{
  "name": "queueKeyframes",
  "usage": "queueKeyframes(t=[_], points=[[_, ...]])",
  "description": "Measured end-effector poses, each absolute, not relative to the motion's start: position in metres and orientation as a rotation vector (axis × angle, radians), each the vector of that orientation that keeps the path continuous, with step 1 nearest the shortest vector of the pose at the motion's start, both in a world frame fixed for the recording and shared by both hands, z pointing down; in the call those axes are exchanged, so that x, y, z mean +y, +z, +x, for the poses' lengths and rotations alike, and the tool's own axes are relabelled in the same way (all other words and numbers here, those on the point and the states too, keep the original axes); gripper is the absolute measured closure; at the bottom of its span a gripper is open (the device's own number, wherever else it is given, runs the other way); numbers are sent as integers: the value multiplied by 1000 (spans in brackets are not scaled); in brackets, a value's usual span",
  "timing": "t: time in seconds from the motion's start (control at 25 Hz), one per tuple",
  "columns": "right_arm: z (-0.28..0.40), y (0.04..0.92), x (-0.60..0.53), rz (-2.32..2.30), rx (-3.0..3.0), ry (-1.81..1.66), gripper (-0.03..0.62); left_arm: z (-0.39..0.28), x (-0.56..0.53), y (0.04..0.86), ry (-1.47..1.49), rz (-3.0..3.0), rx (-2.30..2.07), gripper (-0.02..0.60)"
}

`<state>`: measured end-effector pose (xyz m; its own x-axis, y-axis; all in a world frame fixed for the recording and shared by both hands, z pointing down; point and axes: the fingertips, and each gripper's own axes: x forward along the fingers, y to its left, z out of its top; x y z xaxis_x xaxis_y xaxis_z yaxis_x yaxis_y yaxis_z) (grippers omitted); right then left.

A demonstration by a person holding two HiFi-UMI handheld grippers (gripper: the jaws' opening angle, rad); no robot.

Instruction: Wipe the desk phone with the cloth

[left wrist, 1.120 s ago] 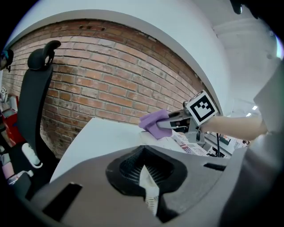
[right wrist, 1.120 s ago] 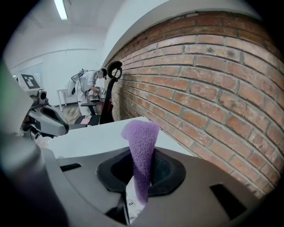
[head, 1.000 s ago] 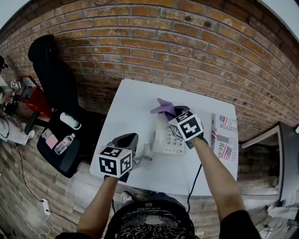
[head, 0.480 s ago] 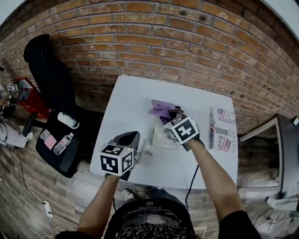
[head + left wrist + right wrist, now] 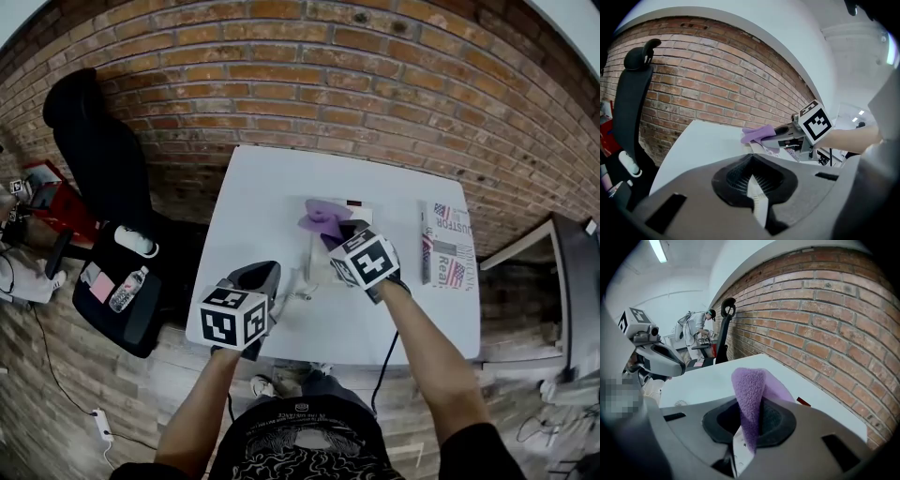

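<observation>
A white desk phone (image 5: pixel 322 272) sits mid-table, mostly hidden under my right gripper (image 5: pixel 334 231). That gripper is shut on a purple cloth (image 5: pixel 322 216), which sticks out from its tips over the far end of the phone. In the right gripper view the cloth (image 5: pixel 751 389) stands folded between the jaws of the right gripper (image 5: pixel 747 428). My left gripper (image 5: pixel 292 300) lies by the phone's near left side, shut, with nothing seen between its fingers. From the left gripper view, the cloth (image 5: pixel 758 133) and the right gripper (image 5: pixel 786 132) are ahead.
The white table (image 5: pixel 262 202) stands against a brick wall (image 5: pixel 309 84). A printed paper (image 5: pixel 448 255) lies at the table's right. A black office chair (image 5: pixel 94 141) and a dark seat with a bottle (image 5: pixel 127 289) stand to the left. A person (image 5: pixel 698 323) is far off.
The right gripper with the cloth has shifted slightly toward me over the phone. The left gripper has hardly moved. The head view has tilted a little.
</observation>
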<state>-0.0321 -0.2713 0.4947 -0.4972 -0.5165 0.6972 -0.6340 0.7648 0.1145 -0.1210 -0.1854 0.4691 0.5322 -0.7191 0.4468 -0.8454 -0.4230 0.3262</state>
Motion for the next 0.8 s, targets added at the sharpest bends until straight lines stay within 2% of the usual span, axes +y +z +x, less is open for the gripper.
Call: queueKeyframes(t=[0.8], points=[[-35,516,-210,883,-2166,273,546,-131,-154,467,328,2307,-1200,575]])
